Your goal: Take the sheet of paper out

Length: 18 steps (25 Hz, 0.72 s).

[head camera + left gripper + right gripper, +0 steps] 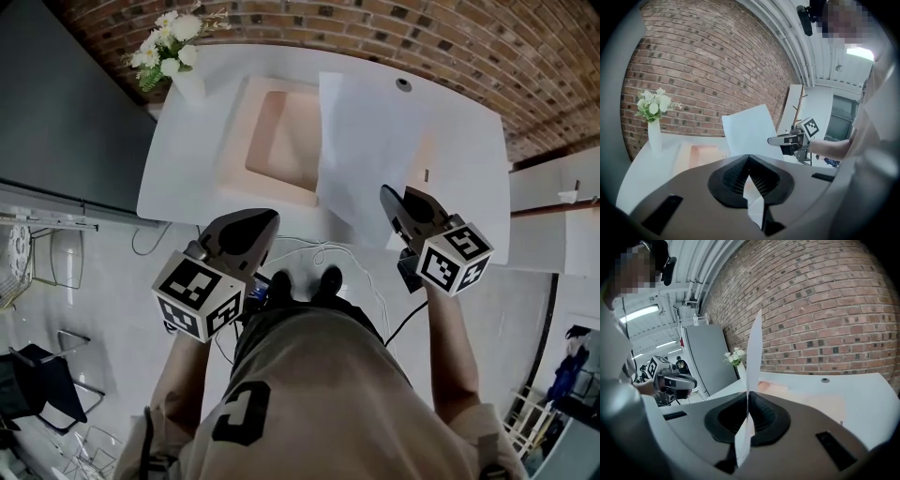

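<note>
My right gripper [386,194] [747,394] is shut on the near edge of a white sheet of paper [370,141] [754,348]. The sheet stands up from the jaws over the white table [450,103], beside a shallow beige tray [234,141] [773,387] with a pink inside. In the left gripper view the sheet [750,129] rises behind the tray [701,152], with the right gripper [776,140] at its edge. My left gripper [272,217] [749,157] hovers at the table's near edge, apart from the paper, jaws together. A white sliver shows behind its pads; what it is I cannot tell.
A white vase of flowers [173,52] [654,112] [736,357] stands at the table's far left corner. A brick wall [375,28] runs behind the table. A grey cabinet [56,94] stands left of it. Cables [319,253] lie on the floor by the person's feet.
</note>
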### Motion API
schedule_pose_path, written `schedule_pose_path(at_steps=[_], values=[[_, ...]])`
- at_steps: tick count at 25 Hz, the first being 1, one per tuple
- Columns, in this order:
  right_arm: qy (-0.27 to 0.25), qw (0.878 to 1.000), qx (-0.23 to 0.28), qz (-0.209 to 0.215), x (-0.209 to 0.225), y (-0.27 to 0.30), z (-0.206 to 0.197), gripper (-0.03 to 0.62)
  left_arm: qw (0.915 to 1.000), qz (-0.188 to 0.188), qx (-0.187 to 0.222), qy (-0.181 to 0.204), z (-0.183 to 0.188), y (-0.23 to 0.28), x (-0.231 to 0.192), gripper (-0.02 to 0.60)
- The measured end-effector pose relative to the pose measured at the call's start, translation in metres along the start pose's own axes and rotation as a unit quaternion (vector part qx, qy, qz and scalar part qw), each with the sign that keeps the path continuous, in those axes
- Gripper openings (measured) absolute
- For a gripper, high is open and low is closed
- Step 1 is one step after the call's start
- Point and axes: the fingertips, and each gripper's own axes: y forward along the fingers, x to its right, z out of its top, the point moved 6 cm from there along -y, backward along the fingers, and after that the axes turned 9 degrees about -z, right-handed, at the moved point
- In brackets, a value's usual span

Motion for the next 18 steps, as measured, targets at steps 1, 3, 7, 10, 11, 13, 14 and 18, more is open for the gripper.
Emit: schedule_pose_path(at_steps=[1,3,7,10,11,13,14,18], values=[[-0.001,1.000,0.002,-0.001,0.001,-0.002,0.002,0.025,1.0000,-0.002,-0.001,0.000,0.000,0.002,0.001,0.014],[-0.006,1.000,0.006,-0.005,0.003,-0.008,0.006,0.025,1.0000,-0.004,-0.002,-0.001,0.000,0.005,0.001,0.014],[-0.012,1.000,0.009,-0.012,0.009,-0.015,0.008,0.025,1.0000,-0.007,-0.005,0.001,0.001,0.012,0.004,0.014],[-0.012,1.000,0.007,-0.011,0.013,-0.019,0.006,0.025,1.0000,-0.007,-0.006,0.001,0.001,0.015,0.010,0.014],[-0.012,1.000,0.007,-0.011,0.014,-0.021,0.005,0.025,0.9999,-0.007,-0.007,0.002,0.001,0.016,0.012,0.014],[-0.013,1.000,0.008,-0.009,0.015,-0.023,0.005,0.025,0.9999,-0.007,-0.010,0.003,-0.001,0.015,0.016,0.014],[-0.014,1.000,0.009,-0.008,0.015,-0.023,0.005,0.025,0.9999,-0.004,-0.012,0.003,-0.002,0.013,0.017,0.014],[-0.030,1.000,0.009,0.002,0.010,-0.020,0.006,0.025,0.9999,0.011,-0.011,0.002,-0.003,0.005,0.018,0.014]])
